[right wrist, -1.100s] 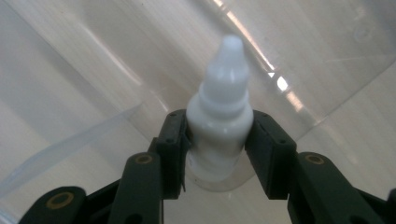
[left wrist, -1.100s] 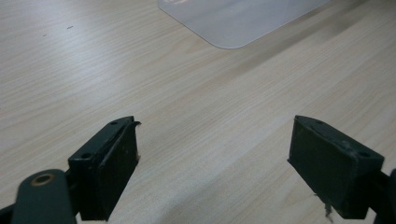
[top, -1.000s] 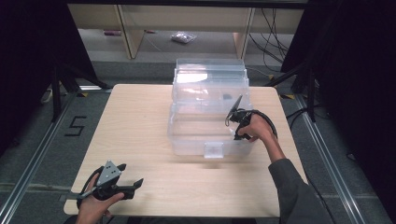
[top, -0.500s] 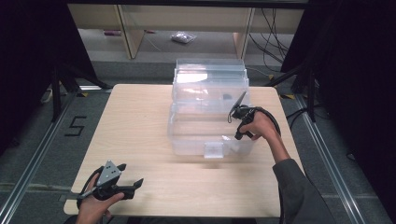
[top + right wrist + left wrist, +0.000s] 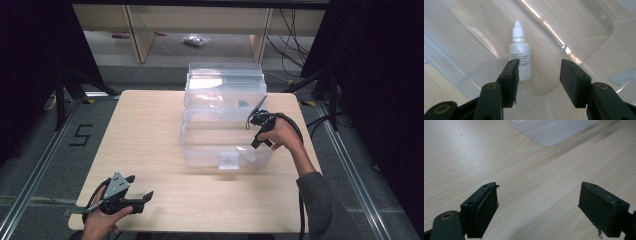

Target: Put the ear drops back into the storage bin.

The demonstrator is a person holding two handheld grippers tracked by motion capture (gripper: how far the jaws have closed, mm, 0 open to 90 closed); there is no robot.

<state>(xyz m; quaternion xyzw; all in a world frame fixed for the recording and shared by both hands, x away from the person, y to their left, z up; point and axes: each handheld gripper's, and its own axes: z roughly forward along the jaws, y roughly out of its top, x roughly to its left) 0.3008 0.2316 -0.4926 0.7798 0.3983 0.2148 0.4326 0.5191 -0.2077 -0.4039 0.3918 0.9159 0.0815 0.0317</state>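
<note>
1. High view: a clear plastic box (image 5: 225, 120) stands on the table (image 5: 150, 130), toward the far edge and right of the middle, its lid raised at the back. The right claw (image 5: 257, 125) hangs over the box's right side, held by a hand that reaches in from the right edge. The left claw (image 5: 135, 192) rests near the table's near left corner, well apart from the box, its jaws apart with nothing between them.

2. Left gripper view: the left claw (image 5: 537, 205) stands wide open above bare wood; a rounded corner of the clear box (image 5: 551, 130) shows beyond it.

3. Right gripper view: the right claw (image 5: 539, 75) looks down into the box (image 5: 586, 30). A small white dropper bottle (image 5: 520, 57) lies on the box floor, cap pointing away, just beyond the left jaw. The jaws have just been opening; nothing sits between them and the pads press on nothing.
</note>
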